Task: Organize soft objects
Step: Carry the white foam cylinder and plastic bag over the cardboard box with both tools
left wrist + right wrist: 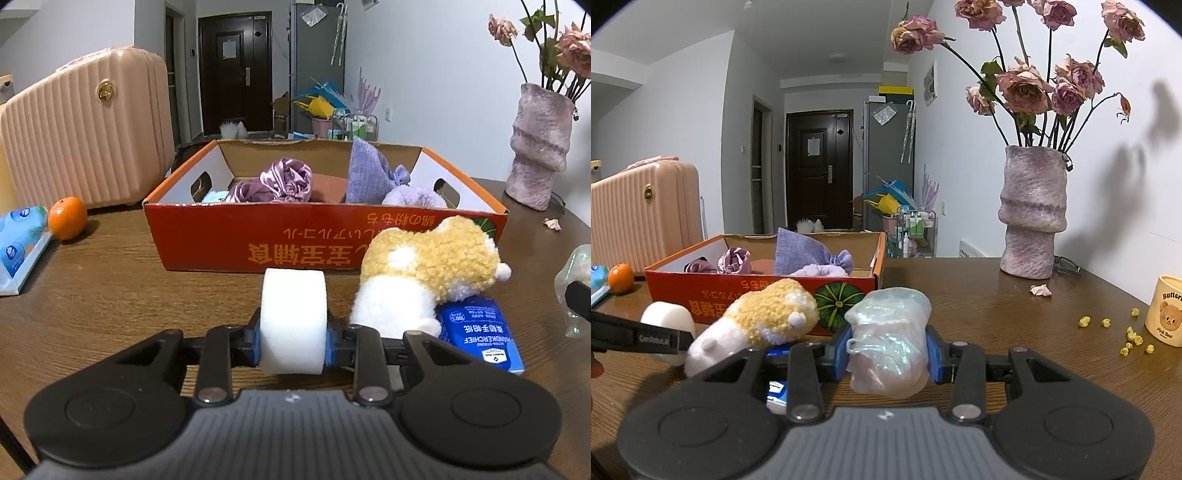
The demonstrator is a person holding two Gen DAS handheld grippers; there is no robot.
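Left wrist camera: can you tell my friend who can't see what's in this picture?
The left gripper squeezes a white foam roll over a brown table. Beside it lies a yellow and white plush toy, and behind stands an orange cardboard box holding purple soft things.

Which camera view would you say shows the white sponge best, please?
The left wrist view: the white sponge sits centred and close, pinched between the left tongs, with its rounded top and front face clear. In the right wrist view only a small part of it shows at the left edge, crossed by a black finger.
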